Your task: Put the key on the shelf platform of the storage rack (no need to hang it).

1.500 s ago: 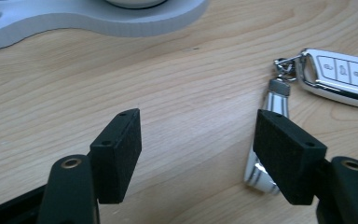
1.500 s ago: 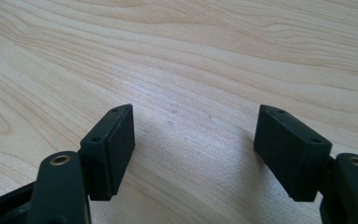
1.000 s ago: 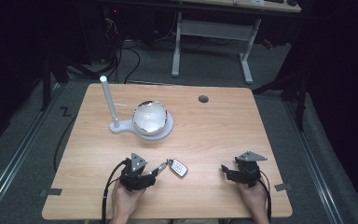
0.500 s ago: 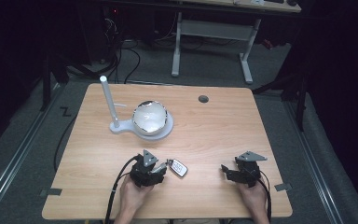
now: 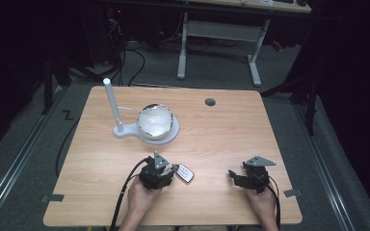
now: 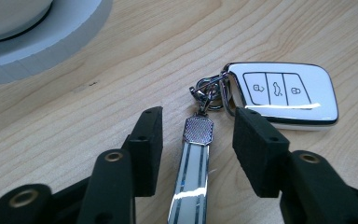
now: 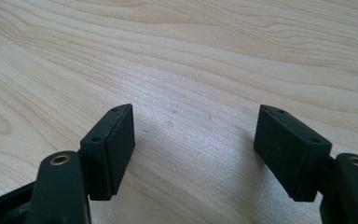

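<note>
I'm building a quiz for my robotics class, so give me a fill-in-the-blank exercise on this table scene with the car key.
1. The left gripper has just been closing its black jaws around the flat metal ____ of the white car key fob, not yet pressing it.
2. The fob shows ____ buttons.
3. The right gripper stands open over bare ____ tabletop.
4. On the white stand sits a shiny round ____.

Missing words: strap; three; wooden; bowl
</note>
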`<action>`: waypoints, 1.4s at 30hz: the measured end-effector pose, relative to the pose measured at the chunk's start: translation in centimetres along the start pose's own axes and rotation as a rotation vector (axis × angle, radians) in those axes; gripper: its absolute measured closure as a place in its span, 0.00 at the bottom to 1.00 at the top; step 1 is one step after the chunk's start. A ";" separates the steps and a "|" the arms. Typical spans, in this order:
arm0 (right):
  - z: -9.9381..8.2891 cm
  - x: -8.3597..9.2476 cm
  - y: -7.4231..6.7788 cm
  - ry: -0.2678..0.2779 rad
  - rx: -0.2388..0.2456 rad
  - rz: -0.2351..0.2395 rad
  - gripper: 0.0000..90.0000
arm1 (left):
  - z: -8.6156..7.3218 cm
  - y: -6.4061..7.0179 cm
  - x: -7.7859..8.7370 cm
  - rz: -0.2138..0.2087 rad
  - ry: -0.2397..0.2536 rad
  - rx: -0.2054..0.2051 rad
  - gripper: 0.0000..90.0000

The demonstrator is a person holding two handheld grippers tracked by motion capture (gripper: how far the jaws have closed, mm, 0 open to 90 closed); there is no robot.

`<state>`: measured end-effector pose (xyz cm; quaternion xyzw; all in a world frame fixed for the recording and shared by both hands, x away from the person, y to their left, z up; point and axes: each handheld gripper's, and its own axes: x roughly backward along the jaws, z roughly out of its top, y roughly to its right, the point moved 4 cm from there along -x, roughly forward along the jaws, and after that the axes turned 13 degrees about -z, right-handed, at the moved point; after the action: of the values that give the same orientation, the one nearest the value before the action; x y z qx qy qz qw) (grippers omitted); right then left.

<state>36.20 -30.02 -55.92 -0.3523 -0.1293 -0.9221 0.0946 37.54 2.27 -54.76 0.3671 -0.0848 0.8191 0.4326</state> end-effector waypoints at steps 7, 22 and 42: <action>0.0 0.0 0.0 0.000 0.000 0.000 0.33 | -0.1 0.0 -0.5 -0.008 -0.019 -0.002 0.66; 0.0 0.0 0.0 0.000 0.000 0.000 0.33 | 0.3 0.1 -1.0 -0.025 -0.063 -0.038 0.81; 0.0 0.0 0.0 0.002 -0.001 0.001 0.33 | 0.8 -0.1 0.7 -0.104 0.016 0.004 0.83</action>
<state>36.21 -30.04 -55.92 -0.3514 -0.1283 -0.9225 0.0949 37.75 2.39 -53.72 0.3653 -0.0606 0.7986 0.4745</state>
